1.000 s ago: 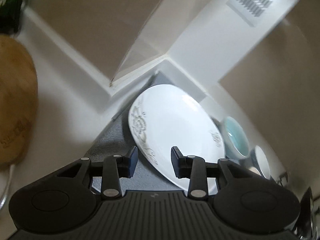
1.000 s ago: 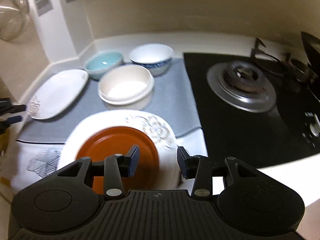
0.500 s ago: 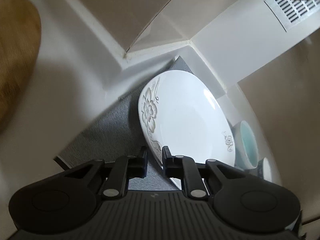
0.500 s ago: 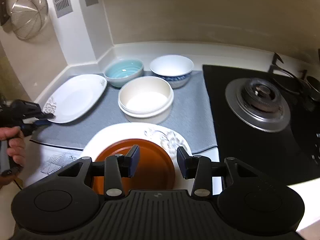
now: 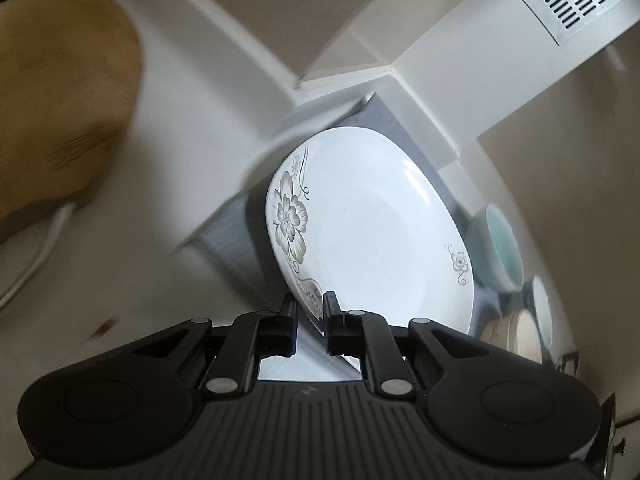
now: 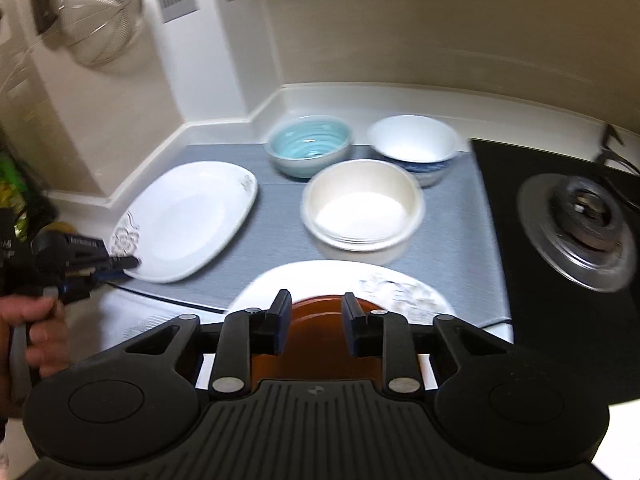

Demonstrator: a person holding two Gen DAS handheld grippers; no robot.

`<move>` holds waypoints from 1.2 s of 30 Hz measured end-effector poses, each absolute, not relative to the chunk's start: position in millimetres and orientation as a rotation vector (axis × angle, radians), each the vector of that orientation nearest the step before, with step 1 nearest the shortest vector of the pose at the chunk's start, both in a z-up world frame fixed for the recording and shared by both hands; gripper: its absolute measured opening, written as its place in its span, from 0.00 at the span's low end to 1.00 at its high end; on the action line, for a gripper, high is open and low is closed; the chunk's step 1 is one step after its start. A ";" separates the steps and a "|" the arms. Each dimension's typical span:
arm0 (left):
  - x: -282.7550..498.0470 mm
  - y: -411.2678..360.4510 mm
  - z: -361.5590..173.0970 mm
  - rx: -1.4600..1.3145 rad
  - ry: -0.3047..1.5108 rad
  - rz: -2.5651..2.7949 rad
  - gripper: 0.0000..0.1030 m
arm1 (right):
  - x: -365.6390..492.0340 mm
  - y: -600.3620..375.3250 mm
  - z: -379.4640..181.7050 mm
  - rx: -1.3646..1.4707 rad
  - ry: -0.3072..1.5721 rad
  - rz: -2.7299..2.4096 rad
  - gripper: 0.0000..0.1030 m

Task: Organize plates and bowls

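**Left gripper clamped on the oval plate's rim**

My left gripper (image 5: 309,307) pinches the near rim of the white oval plate (image 6: 188,220), which lies on the grey mat (image 6: 452,240); my right gripper (image 6: 314,310) hangs with fingers apart over the orange plate (image 6: 316,316) on a round flowered plate (image 6: 400,288); 3 bowls crowd behind: teal bowl (image 6: 308,150), blue-patterned bowl (image 6: 414,152), cream bowl (image 6: 362,204); the stove burner (image 6: 580,224) sits right.

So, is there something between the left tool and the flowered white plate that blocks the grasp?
Nothing visible blocks it. The left tool is already closed on the near rim of the flowered white plate, beside the flower print. The teal bowl stands apart, beyond the plate's far side.
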State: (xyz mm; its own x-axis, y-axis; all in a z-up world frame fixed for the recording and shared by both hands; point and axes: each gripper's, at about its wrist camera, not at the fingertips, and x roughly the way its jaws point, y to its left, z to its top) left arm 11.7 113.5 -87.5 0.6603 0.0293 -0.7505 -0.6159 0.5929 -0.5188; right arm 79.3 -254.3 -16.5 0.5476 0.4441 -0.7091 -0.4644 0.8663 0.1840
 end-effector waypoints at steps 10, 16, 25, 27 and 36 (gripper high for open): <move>-71.0 106.7 -76.3 -0.906 0.875 0.376 0.17 | 82.2 -194.0 -25.1 -0.073 0.882 0.717 0.21; -69.3 126.1 -49.3 -0.774 0.817 0.432 0.31 | 86.7 -162.8 -27.9 -0.079 0.917 0.781 0.22; -27.6 155.8 -50.4 -0.610 0.842 0.352 0.32 | 91.7 -144.7 -44.4 -0.030 0.969 0.760 0.22; -20.5 159.5 -52.8 -0.579 0.848 0.334 0.32 | 92.2 -141.9 -48.7 -0.022 0.975 0.748 0.24; 0.7 172.2 -66.7 -0.544 0.870 0.223 0.17 | 90.1 -130.9 -70.5 -0.039 1.013 0.687 0.36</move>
